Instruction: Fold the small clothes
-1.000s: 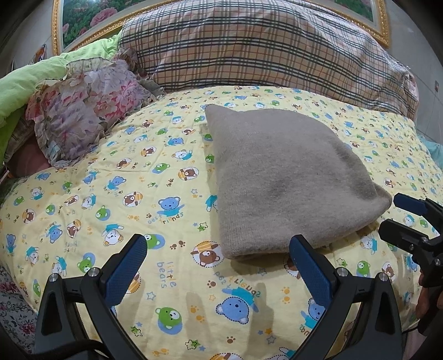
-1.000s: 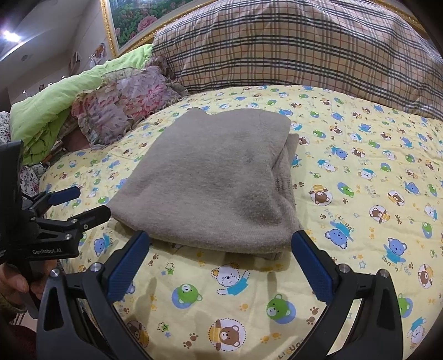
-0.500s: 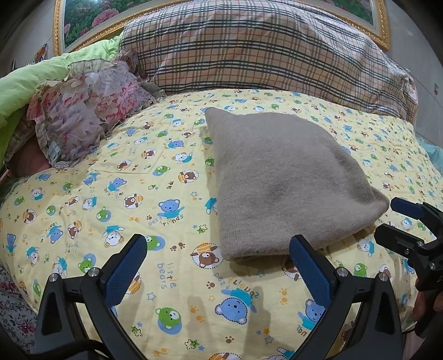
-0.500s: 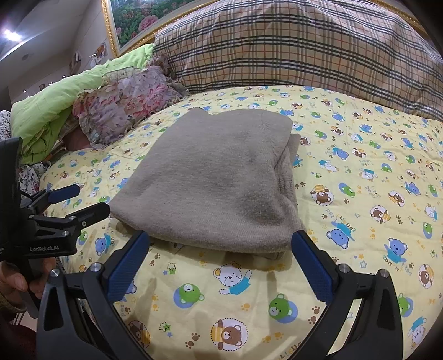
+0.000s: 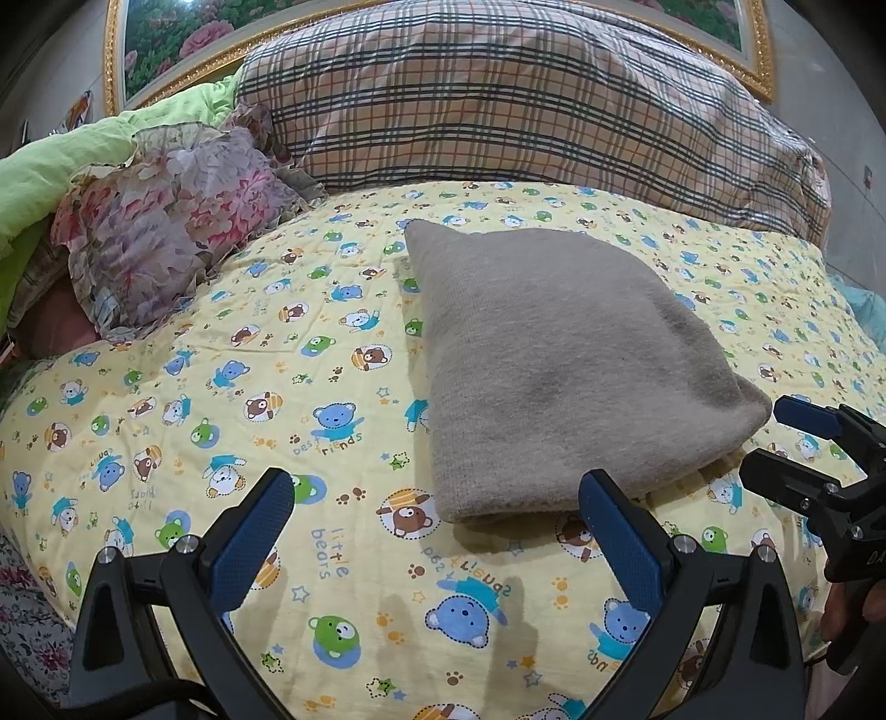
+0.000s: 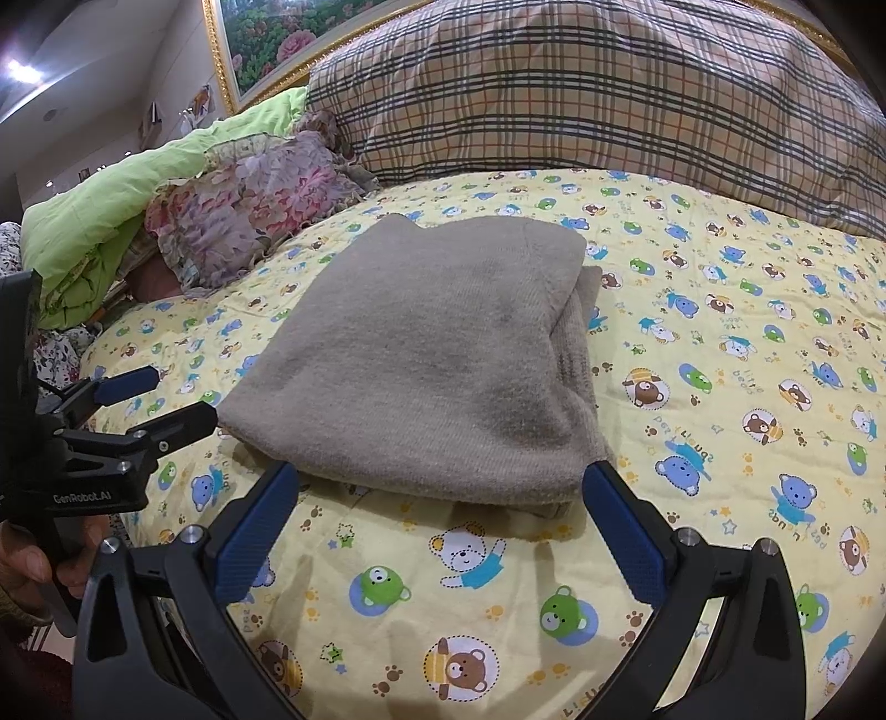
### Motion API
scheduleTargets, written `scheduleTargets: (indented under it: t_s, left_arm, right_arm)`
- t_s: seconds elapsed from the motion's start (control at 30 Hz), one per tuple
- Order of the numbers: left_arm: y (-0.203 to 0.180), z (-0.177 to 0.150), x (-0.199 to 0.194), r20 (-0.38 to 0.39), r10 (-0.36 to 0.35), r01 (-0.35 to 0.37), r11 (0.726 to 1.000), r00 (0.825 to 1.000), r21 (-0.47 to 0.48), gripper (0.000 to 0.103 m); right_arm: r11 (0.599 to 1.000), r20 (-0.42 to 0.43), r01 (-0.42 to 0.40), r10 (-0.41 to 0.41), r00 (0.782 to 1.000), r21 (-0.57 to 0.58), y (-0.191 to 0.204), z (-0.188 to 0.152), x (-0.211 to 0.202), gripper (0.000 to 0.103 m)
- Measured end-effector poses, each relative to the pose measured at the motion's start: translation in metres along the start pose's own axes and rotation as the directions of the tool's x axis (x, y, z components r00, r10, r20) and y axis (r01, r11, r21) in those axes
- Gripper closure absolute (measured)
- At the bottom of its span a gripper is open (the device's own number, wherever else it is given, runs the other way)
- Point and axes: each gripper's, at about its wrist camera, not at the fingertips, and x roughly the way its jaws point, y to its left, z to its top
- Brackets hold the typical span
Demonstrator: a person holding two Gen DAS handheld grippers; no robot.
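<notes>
We hold our left hand-held gripper point(image 5: 437, 509) and right hand-held gripper point(image 6: 440, 507) spread wide and empty, both low over the bear-print bedspread point(image 5: 232, 387). The folded grey garment point(image 6: 437, 354) lies flat at twelve o'clock from the right one, just beyond its fingertips.

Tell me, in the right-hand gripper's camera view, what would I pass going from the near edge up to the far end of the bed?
Right gripper with its jaws open → bear-print sheet → folded grey-brown garment → plaid pillow → gold-framed flower picture.
</notes>
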Motion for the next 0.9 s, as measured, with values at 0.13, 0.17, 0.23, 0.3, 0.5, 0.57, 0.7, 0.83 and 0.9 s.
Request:
scheduleTargets:
  t_s: [0.13,0.17,0.23,0.3,0.5,0.57,0.7,0.83,0.9]
  left_arm:
    - [0.0003,0.0,-0.0003,-0.001,0.001,-0.001,1.0,1.0,-0.001,0.0]
    - [0.0004,0.0002,-0.0002,0.0,0.001,-0.001,1.0,1.0,-0.001,0.0]
    - [0.0002,0.0,-0.0003,-0.001,0.0,0.0,1.0,1.0,0.001,0.0]
    - [0.0001,0.0002,-0.0006,0.002,-0.001,0.001,1.0,1.0,0.004,0.0]
    - [0.0,0.0014,-0.0002,0.001,-0.004,0.004,1.0,1.0,0.006,0.0]
    - [-0.0003,0.0014,-0.0006,0.002,-0.004,0.004,1.0,1.0,0.007,0.0]
    - [-0.001,0.0021,-0.0003,0.0,-0.005,0.005,1.0,1.0,0.013,0.0]
    - [-0.0006,0.0024,-0.0005,-0.001,-0.005,0.005,1.0,1.0,0.011,0.0]
    - [-0.0006,0.0026,-0.0008,0.0,-0.007,0.007,1.0,1.0,0.012,0.0]
  right_arm:
    - [1.0,0.0,-0.001,0.001,1.0,-0.002,0.0003,-0.0006,0.0005,0.001]
    - [1.0,0.0,-0.002,0.002,1.0,-0.001,-0.0003,-0.0002,0.0004,0.001]
    - [1.0,0.001,-0.003,0.003,1.0,-0.001,0.0,-0.0006,0.0003,0.001]
    - [1.0,0.001,-0.002,0.002,1.0,-0.003,0.0008,-0.0008,-0.0001,0.001]
    - [1.0,-0.001,-0.007,0.007,1.0,-0.007,0.0003,0.001,-0.0022,0.001]
    - [1.0,0.0,-0.008,0.008,1.0,-0.005,-0.0003,0.0015,-0.002,0.001]
    - [1.0,-0.003,-0.01,0.01,1.0,0.0,-0.0003,0.0014,-0.002,0.001]
    - [1.0,-0.003,-0.012,0.012,1.0,0.002,-0.0016,0.0024,-0.0032,0.001]
    - [1.0,-0.001,-0.012,0.012,1.0,0.003,-0.0017,0.0027,-0.0034,0.001]
